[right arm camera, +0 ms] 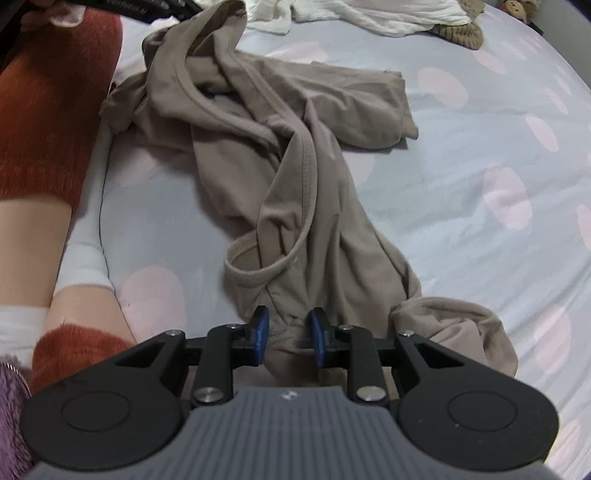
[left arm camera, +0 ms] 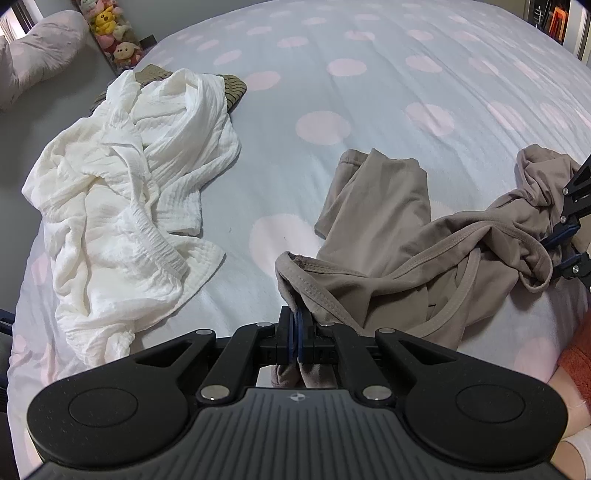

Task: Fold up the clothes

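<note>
A crumpled taupe top [left arm camera: 399,236] lies on the dotted bedspread [left arm camera: 332,74]; it also shows in the right wrist view [right arm camera: 295,177]. My left gripper [left arm camera: 297,332] is shut on one hemmed edge of the top, with cloth bunched between the pads. My right gripper [right arm camera: 288,334] stands open around a fold at the top's other end, its blue pads [right arm camera: 261,332] on either side of the cloth. The right gripper also shows at the right edge of the left wrist view [left arm camera: 569,243].
A rumpled white garment [left arm camera: 125,184] lies to the left, over a striped brown piece [left arm camera: 232,86]. A pillow [left arm camera: 33,55] and plush toys [left arm camera: 110,33] sit at the far left. A person's legs in rust-coloured fleece [right arm camera: 51,110] border the bed.
</note>
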`<state>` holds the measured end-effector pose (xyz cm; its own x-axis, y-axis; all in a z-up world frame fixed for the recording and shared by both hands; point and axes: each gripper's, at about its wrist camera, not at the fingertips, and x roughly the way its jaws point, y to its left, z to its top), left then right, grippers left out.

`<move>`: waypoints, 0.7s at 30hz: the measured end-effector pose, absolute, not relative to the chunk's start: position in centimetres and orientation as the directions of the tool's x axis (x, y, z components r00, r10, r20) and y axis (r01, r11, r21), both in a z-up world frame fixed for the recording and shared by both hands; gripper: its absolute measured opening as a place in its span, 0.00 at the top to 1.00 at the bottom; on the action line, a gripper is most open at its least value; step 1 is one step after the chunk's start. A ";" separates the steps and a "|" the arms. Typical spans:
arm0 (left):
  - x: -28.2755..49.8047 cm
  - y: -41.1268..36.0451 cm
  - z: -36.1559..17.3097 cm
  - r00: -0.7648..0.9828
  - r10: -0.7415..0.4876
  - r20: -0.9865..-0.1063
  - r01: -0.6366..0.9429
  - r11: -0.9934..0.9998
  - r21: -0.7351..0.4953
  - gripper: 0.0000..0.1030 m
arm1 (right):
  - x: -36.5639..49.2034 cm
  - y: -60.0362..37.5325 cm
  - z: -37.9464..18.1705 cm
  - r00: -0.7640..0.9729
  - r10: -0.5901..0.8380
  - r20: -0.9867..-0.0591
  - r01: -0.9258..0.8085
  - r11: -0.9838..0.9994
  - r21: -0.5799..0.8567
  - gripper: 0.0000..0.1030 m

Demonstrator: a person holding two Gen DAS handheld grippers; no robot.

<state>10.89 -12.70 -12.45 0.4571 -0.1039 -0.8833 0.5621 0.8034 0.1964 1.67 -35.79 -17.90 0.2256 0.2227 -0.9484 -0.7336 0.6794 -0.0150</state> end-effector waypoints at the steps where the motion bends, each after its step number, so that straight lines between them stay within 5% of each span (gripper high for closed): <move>1: 10.9 -12.7 -12.4 0.457 -0.103 -0.884 0.562 0.803 0.196 0.99 | 1.6 -36.0 -17.9 0.221 0.223 -0.949 -0.735 0.678 -0.012 0.73; 21: 10.4 -12.9 -12.2 0.466 -0.108 -0.878 0.573 0.793 0.207 0.99 | -0.6 -37.7 -15.0 0.210 0.248 -0.946 -0.723 0.690 0.020 0.73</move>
